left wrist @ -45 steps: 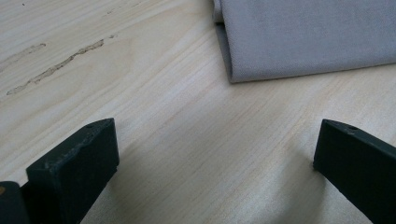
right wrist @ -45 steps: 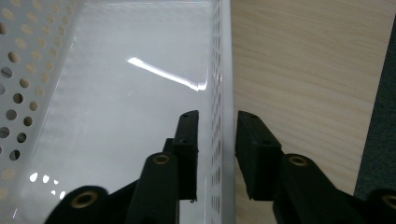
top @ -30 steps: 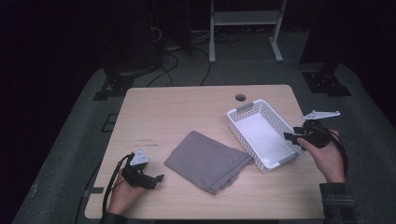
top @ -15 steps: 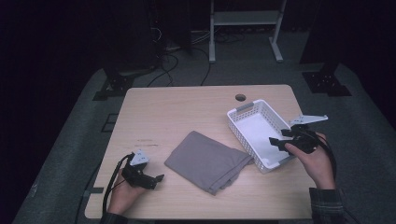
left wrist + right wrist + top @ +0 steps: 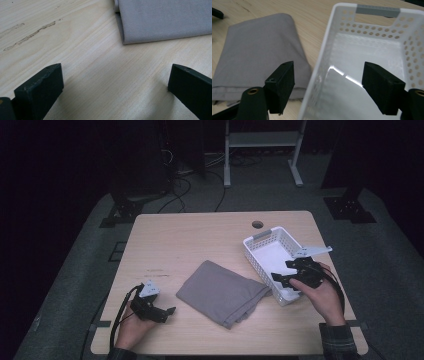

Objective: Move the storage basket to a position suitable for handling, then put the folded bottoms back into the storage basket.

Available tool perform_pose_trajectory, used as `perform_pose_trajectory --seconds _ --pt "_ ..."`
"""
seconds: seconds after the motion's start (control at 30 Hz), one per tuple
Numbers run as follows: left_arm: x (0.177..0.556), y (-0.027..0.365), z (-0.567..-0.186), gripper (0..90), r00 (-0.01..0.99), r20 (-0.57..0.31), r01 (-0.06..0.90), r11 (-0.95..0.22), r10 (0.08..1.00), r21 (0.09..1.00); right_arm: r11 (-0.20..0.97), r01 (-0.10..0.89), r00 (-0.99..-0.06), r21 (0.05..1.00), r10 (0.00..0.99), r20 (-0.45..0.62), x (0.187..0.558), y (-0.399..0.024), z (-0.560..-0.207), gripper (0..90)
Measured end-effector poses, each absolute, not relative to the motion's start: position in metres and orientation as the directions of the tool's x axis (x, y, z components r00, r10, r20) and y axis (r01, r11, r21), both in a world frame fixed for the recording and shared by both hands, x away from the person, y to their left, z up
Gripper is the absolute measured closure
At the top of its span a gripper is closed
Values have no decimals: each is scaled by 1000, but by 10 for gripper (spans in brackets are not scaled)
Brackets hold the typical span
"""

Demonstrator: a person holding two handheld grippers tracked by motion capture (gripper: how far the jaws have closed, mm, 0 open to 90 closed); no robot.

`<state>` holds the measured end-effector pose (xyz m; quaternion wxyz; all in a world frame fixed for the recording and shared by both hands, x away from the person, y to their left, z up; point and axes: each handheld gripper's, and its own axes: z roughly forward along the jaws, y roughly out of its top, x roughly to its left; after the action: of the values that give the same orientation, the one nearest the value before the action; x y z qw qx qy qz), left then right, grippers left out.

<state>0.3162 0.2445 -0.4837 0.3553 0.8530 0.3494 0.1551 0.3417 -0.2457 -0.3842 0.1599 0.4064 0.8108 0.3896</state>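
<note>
A folded grey cloth (image 5: pixel 222 292) lies flat on the wooden table, just left of a white perforated basket (image 5: pixel 260 251). My right gripper (image 5: pixel 276 280) hovers over the basket's near end and points toward the cloth. In the right gripper view the jaws of that gripper (image 5: pixel 329 85) are open and have just been opening. The basket's long rim (image 5: pixel 324 52) lies below the gap, untouched, and the cloth (image 5: pixel 259 50) is to its left. My left gripper (image 5: pixel 169 312) rests open near the table's front left. In the left gripper view the cloth's folded corner (image 5: pixel 165 20) lies beyond that gripper (image 5: pixel 115 85).
The basket has a grey handle strip (image 5: pixel 378 10) at its far end and nothing inside. A round cable hole (image 5: pixel 257 224) sits near the table's far edge. Bare wood (image 5: pixel 190 240) spreads behind the cloth. Dark floor, cables and a white stand leg (image 5: pixel 227 155) lie beyond.
My right gripper has moved left, from beyond the basket's right side to over its near end, and its jaws stand wider. The left gripper, cloth and basket have not moved.
</note>
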Motion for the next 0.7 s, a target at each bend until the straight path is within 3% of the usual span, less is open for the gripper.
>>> perform_pose_trajectory --seconds 0.7 --pt "314 244 -484 0 709 14 486 -503 706 715 471 481 -718 740 695 24 345 -176 -383 124"
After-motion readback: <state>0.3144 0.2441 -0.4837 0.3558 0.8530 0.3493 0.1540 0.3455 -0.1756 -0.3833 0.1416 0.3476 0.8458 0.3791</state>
